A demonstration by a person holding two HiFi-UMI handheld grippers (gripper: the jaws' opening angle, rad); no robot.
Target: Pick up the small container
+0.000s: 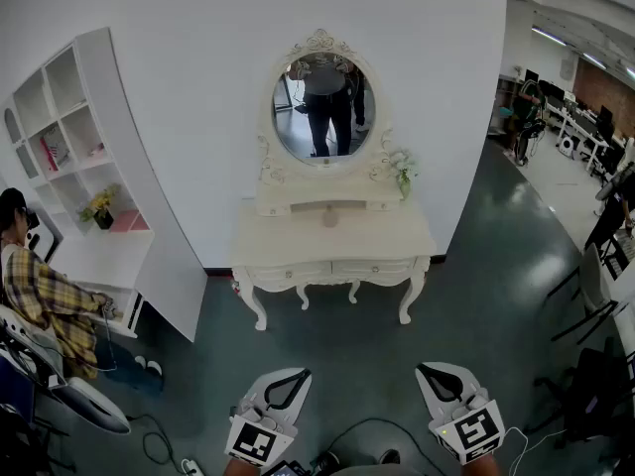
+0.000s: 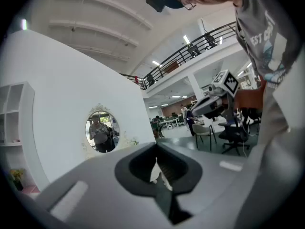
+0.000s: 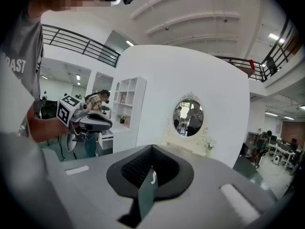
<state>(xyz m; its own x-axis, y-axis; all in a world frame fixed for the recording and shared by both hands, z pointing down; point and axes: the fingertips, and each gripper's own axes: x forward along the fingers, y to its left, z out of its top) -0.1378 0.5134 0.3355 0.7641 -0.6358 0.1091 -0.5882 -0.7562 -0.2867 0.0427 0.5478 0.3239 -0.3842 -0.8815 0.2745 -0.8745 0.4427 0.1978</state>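
Dark floor (image 1: 377, 365), white wall (image 1: 179, 67), white shelf unit (image 1: 89, 167) at left. Cream desk (image 1: 298, 241) stands against the wall under an oval mirror (image 1: 322, 107). Small container (image 1: 330, 216) on desk top, centre rear. Left gripper (image 1: 298, 377) and right gripper (image 1: 429, 372) well apart from the desk, fingers pressed together, empty.

Cream dressing table (image 1: 288, 234), white shelf unit (image 1: 139, 196), dk teal floor (image 1: 476, 305), yellow plaid shirt (image 1: 40, 300).

**Both grippers closed and empty**

We hold our grey two-jaw left gripper (image 1: 288, 387) and our matching grey right gripper (image 1: 443, 377) side by side, well apart, both pointing forward. Each gripper's black-padded jaws are pressed together, with nothing between them.
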